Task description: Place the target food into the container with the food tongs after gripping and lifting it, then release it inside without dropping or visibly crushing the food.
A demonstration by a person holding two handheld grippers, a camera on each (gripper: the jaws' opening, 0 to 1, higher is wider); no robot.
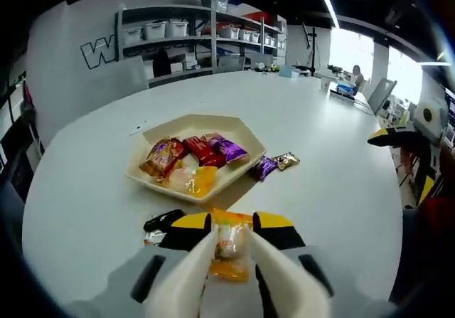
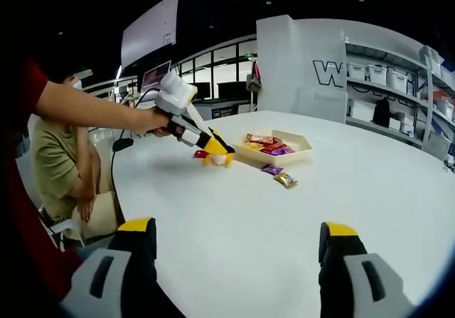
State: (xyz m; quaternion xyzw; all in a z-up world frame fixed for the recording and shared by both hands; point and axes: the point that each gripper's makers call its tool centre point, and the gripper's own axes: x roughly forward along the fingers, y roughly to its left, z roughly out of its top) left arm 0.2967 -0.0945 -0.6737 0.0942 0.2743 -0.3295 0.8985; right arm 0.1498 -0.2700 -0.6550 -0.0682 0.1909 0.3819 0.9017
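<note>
Tongs (left gripper (image 1: pixel 231 261)): jaws drawn narrow, pinched on an orange snack packet (image 1: pixel 230 250). Seen from the right gripper view, the left tool (image 2: pixel 213 147) carries the packet (image 2: pixel 217 159) clear above the white table (image 2: pixel 249 225).
Right gripper (image 2: pixel 238 261): jaws spread wide, nothing between them, low over the near edge of the table, well apart from the work.
Target location: packet is in the jaws, on the near side of the beige tray (image 1: pixel 245 122), not yet over its rim.
Tray contents: several wrapped snacks already inside, red (image 1: pixel 202 149), purple (image 1: pixel 227 147), brown (image 1: pixel 162 156), yellow-orange (image 1: pixel 201 179).
Loose items: two small wrappers (image 1: pixel 276 164) on the table just beside the tray's right edge; a black-and-red wrapper (image 1: pixel 162 224) on the table below the left jaw.
Step (judged): carry phase; release not yet done.
Risk 1: grip appears to sit on the upper part of the packet, most of it hanging below. A slick wrapper could slip out before it crosses the rim.
Risk 2: harder squeezing to stop a slip could crush the contents.
Risk 3: a low approach could snag the hanging packet on the tray's near rim, or shove the tray.
Risk 4: early opening would drop it on the table beside the tray.
Risk 5: tray is fairly full; packet may land on the others and slide out.
Writing: large outlined "W" on the wall panel (image 1: pixel 96 51); the rest is cut off. Wrapper print too small to read.
</note>
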